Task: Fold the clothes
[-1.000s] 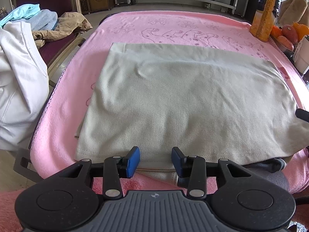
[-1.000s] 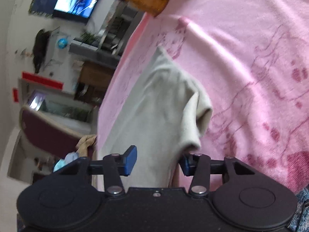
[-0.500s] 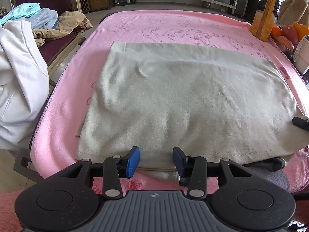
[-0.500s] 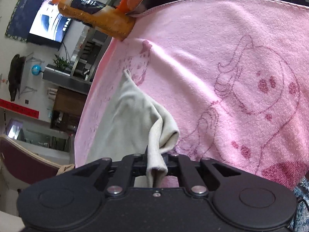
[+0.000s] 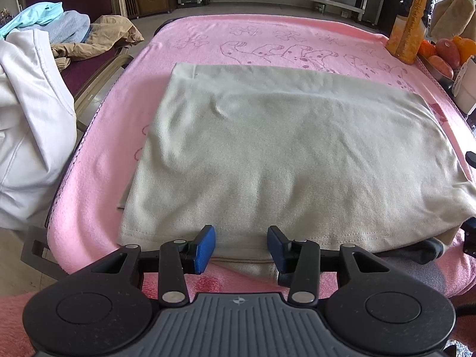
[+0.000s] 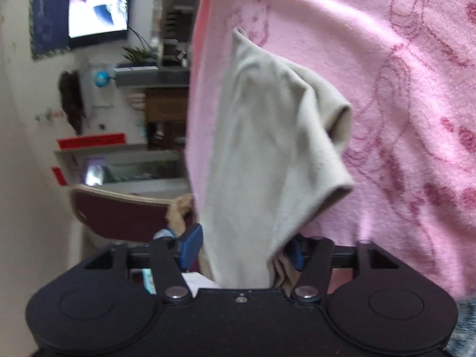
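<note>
the beige garment [image 5: 285,160] lies flat on the pink blanket [image 5: 98,178], long axis crosswise. its near hem sits between the open left hand-held gripper [image 5: 240,248]. the right hand-held gripper [image 6: 244,248], jaws just reopened, straddles its right corner unpinched, equally near.

The folded garment [image 5: 285,154] is a plain pale beige-grey, and it lies on a pink blanket [image 5: 113,136] printed with darker pink flowers and cartoon figures (in the right wrist view the print [image 6: 416,119] reads as magenta outlines and spots). Each black hand-held gripper has blue pads [image 5: 203,248], and to the left are a white garment [image 5: 32,113], a light blue one [image 5: 44,15] and a tan one [image 5: 110,34]. An orange bottle [image 5: 412,20] with a dark label stands beside orange and red fruit [image 5: 449,49].
</note>
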`<control>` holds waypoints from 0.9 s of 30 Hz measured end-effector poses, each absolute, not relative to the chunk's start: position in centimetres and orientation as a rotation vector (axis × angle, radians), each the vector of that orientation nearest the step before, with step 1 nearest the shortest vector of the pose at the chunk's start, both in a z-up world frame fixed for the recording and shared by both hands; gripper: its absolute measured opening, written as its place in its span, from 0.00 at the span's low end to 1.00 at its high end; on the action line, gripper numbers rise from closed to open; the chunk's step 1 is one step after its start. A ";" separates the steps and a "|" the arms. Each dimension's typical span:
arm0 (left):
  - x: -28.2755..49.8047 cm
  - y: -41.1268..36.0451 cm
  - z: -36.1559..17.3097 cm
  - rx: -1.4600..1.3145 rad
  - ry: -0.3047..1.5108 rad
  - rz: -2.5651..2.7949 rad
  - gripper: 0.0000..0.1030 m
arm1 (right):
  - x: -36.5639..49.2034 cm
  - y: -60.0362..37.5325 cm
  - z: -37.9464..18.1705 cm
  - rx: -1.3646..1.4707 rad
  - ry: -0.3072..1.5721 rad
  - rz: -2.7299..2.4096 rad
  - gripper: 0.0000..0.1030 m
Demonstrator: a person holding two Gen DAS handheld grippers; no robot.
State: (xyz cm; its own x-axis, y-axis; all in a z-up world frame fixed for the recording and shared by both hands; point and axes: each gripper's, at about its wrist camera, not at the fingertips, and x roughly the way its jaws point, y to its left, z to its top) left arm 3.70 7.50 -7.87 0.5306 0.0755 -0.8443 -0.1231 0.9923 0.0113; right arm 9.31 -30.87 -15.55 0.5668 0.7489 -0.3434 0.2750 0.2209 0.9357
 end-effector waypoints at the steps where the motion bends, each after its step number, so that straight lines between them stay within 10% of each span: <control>1: 3.7 7.5 -7.9 -0.050 1.005 0.119 0.43 | 9.4 -31.2 -15.4 1.345 0.959 0.394 0.57; 13: 3.6 7.5 -7.9 -0.034 1.005 0.118 0.44 | 9.6 -32.3 -14.2 1.137 0.840 0.113 0.41; 16: 3.2 7.9 -7.5 -0.041 0.986 0.117 0.41 | 9.7 -31.7 -13.9 1.054 0.845 0.062 0.07; 27: 2.6 14.5 -7.5 -0.098 1.029 0.345 0.42 | 9.0 -29.3 -11.4 0.777 0.853 -0.052 0.07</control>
